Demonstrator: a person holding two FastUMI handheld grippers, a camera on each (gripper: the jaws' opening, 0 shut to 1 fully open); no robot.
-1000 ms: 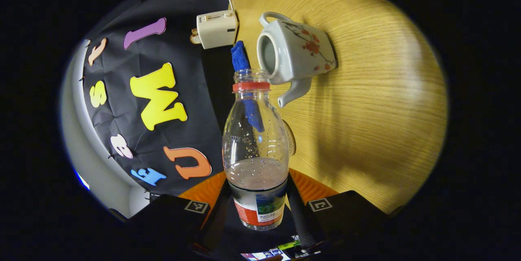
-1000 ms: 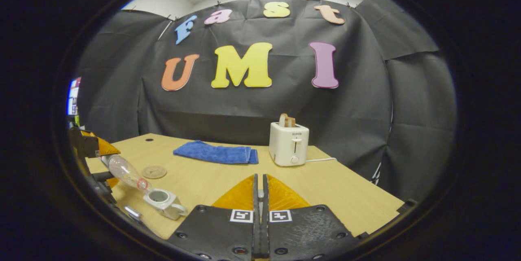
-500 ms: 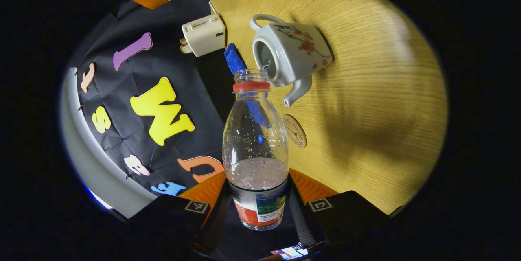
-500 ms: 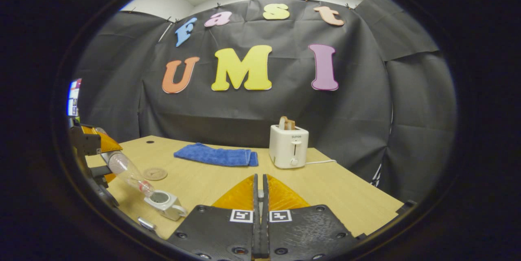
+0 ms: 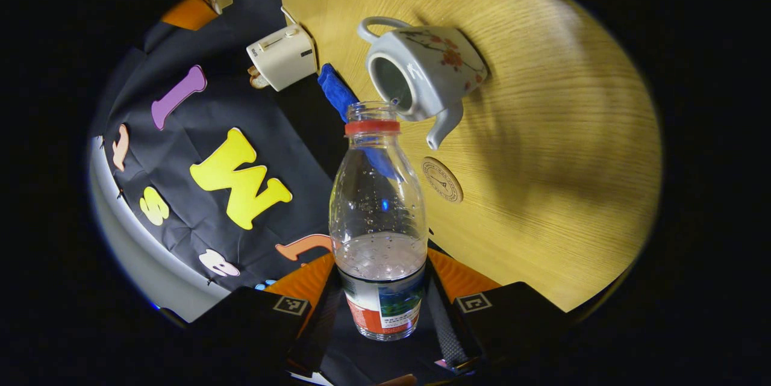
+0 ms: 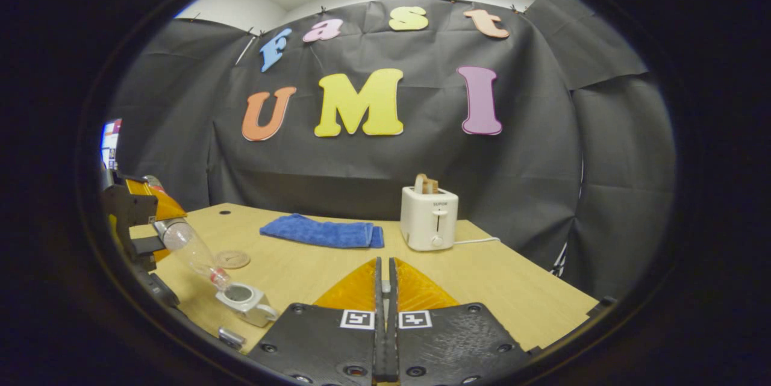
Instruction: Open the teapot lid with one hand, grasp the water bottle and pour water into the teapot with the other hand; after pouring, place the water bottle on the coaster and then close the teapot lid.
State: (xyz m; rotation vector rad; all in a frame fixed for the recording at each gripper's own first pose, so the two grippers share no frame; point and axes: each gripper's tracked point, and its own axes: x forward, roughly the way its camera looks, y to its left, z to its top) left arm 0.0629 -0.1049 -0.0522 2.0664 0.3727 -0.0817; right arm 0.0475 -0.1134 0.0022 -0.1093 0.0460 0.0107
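Note:
My left gripper point(image 5: 380, 289) is shut on the lower body of a clear water bottle point(image 5: 380, 205) with a red neck ring and no cap. The bottle is tilted, and its mouth sits at the rim of the open, lidless white teapot point(image 5: 424, 70) with red flowers. A round coaster point(image 5: 442, 179) lies beside the spout. In the right gripper view, the left gripper point(image 6: 141, 217) tips the bottle point(image 6: 193, 250) down into the teapot point(image 6: 244, 301), with the coaster point(image 6: 232, 259) behind them. My right gripper point(image 6: 384, 289) hovers above the table, fingers pressed together; nothing shows between them.
A white toaster point(image 6: 429, 219) holding bread stands at the back of the wooden table point(image 6: 518, 295), its cord trailing right. A folded blue towel point(image 6: 322, 232) lies to its left. A small shiny object point(image 6: 230, 338) lies near the table's front edge by the teapot.
The left gripper has tipped the bottle more steeply and brought its mouth to the teapot's rim. The right gripper has stayed shut and nearly still.

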